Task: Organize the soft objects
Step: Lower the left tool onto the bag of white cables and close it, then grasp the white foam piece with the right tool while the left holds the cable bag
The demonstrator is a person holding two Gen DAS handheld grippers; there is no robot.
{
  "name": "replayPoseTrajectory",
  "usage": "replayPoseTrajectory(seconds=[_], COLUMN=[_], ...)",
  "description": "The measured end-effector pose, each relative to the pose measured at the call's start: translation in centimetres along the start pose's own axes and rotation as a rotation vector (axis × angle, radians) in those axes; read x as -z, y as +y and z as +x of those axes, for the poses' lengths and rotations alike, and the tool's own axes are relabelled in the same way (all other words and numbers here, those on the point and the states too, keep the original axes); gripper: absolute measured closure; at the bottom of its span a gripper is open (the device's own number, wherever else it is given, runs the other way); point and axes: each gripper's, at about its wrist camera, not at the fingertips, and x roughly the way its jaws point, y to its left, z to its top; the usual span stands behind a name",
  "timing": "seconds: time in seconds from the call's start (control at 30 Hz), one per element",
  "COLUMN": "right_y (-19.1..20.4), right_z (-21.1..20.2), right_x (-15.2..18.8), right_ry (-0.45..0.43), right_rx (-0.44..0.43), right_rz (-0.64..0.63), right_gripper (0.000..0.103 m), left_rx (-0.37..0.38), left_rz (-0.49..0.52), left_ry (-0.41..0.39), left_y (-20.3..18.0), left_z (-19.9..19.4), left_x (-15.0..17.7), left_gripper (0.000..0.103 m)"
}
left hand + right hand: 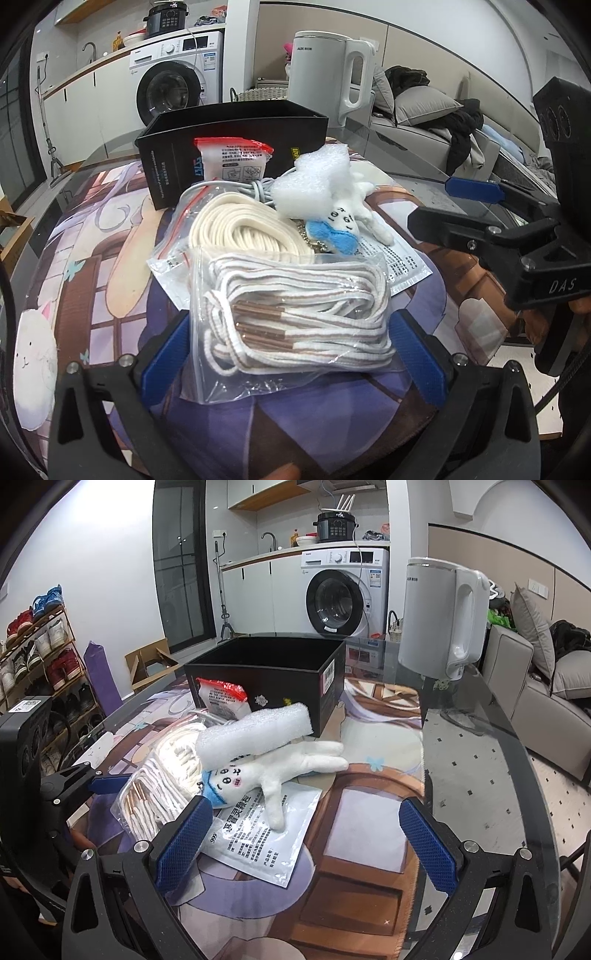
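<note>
The left tool (291, 354) stands wide open, its blue pads on either side of a clear bag of striped white laces (295, 317) with copper tips; the bag lies between the fingers on the surface (480, 775), and I cannot tell for sure whether the pads touch the plastic. Just behind that bag lies a second clear bag holding cream laces (236, 229), and behind it a small white packet with a red top (232, 158) leans against the front wall of an open black box (236, 125). A grey cable (255, 186) shows between the packet and a piece of white foam (317, 177), which rests on top of a white plush toy (280, 771) with a blue collar. The toy lies partly on a flat white printed sachet (266, 834). The right tool (306, 845) is also spread wide and grips nothing; its left pad sits near the toy's blue collar and the sachet's edge, its right pad over the printed mat (362, 849). A white kettle (443, 616) stands to the right of the box.
</note>
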Motion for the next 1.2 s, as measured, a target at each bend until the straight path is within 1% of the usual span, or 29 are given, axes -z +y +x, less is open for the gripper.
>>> replayPoseTrajectory(seconds=[0.17, 0.2, 0.27, 0.4, 0.47, 0.6, 0.7, 0.8, 0.93, 1.2], right_y=[0.5, 0.5, 0.6, 0.7, 0.7, 0.5, 0.3, 0.4, 1.0, 2.7], right_z=[0.4, 0.5, 0.6, 1.1, 1.2, 1.1, 1.0, 1.2, 2.0, 4.4], right_x=[0.2, 0.3, 0.4, 0.7, 0.7, 0.6, 0.3, -0.4, -1.7, -4.0], right_ry=[0.020, 0.022, 0.031, 0.062, 0.069, 0.065, 0.058, 0.051, 0.044, 0.076], right_rx=[0.000, 0.000, -0.002, -0.005, -0.003, -0.003, -0.007, -0.004, -0.026, -0.067], right_rz=[-0.014, -0.016, -0.021, -0.022, -0.021, -0.015, -0.006, -0.006, -0.031, -0.145], right_gripper=[0.000, 0.000, 0.000, 0.000, 0.000, 0.000, 0.000, 0.000, 0.000, 0.000], left_rx=[0.014, 0.016, 0.021, 0.038, 0.041, 0.048, 0.049, 0.041, 0.044, 0.051], left_rz=[0.034, 0.050, 0.057, 0.055, 0.050, 0.043, 0.038, 0.034, 0.021, 0.015], left_ry=[-0.019, -0.031, -0.040, -0.056, -0.064, -0.088, -0.097, -0.101, -0.095, -0.090], left_y=[-0.1, -0.2, 0.0, 0.5, 0.6, 1.1, 1.4, 1.9, 2.2, 2.4], left_z=[-0.6, -0.8, -1.1, -1.5, -1.7, -2.4, -2.7, -2.8, -2.5, -2.4], left_x=[0.0, 0.0, 0.0, -0.1, -0.2, -0.5, -0.7, -0.7, -0.6, -0.6], left_gripper=[0.022, 0.024, 0.031, 0.038, 0.043, 0.050, 0.059, 0.060, 0.060, 0.060])
